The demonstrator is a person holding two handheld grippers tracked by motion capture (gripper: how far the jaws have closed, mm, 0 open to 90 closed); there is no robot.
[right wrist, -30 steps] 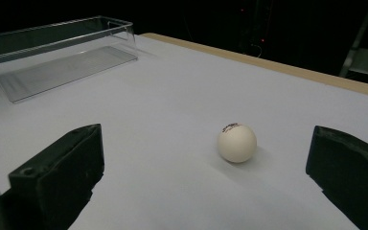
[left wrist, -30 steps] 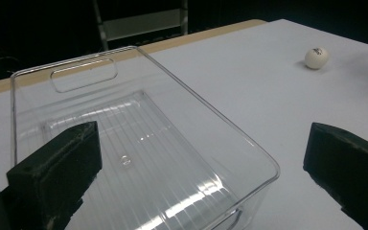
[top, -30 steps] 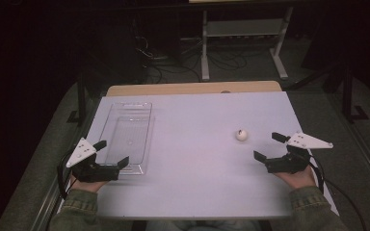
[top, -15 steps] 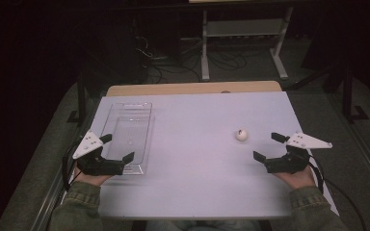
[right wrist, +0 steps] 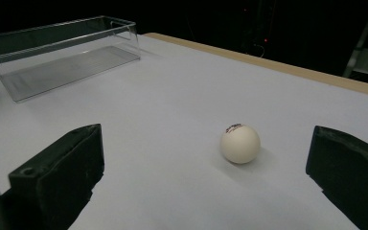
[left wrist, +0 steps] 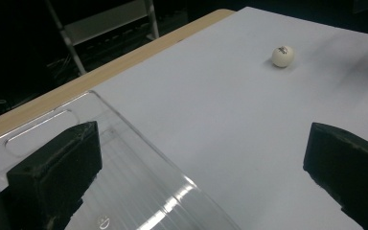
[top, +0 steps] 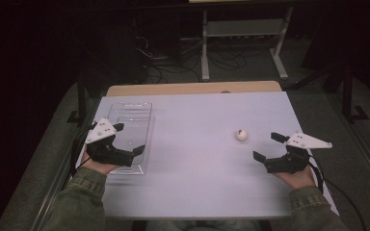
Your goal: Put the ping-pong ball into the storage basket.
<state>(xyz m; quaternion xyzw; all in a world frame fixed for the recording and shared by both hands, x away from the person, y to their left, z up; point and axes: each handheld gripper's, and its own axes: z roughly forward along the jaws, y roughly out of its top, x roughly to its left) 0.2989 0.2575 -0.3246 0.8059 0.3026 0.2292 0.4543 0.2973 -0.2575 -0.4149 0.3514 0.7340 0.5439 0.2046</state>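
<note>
Dark print on top of the white ball (right wrist: 240,143) reads in the right gripper view (the high view gives a pale dot). It lies on the table (top: 197,159), near the wide-open right gripper (top: 270,148); the left gripper (top: 128,138), also wide, hangs over the clear tray (top: 134,111).

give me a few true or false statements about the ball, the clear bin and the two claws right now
1. The white ball lies inside the clear bin. False: it rests on the bare table top, apart from the bin.
2. The right claw is open, with nothing between its jaws. True.
3. The left claw is over the near end of the bin. True.
4. The left claw is shut on the ball. False: it is open, and the ball lies far off, nearer the right claw.
5. The ball carries a small dark print. True.
</note>
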